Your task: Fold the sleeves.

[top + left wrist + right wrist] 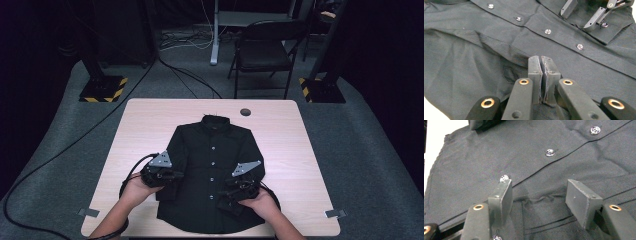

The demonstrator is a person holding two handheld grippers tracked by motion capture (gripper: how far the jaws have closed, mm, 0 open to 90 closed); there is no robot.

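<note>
- Left gripper (543, 75): jaws pressed tight together. A bit of the black shirt (210, 170) looks pinched at the bottom of the pads, but I can't tell for sure if cloth is really caught. It sits at the shirt's left sleeve.
- Right gripper (544, 200): jaws wide apart, nothing squeezed yet. They sit over a fold of the right sleeve, w/ cloth lying between the two pads (581, 205).
- From above, both tools are low on the shirt, left gripper (161, 176) on one side & right gripper (239, 191) on the other, each held by a hand (134, 189).
- Shirt lies flat on its back in the middle of the table (145, 120), collar far from the person, bottom edge near. Buttons (550, 152) are done up in a row down the front.
- Sleeves already lie folded in over the front, by the look of it.
- Done so far, I think: shirt spread out, smooth, buttoned.
- Left to do, I think: right side needs a grab, then the fold itself. Body isn't folded at all yet, so it's early on.
</note>
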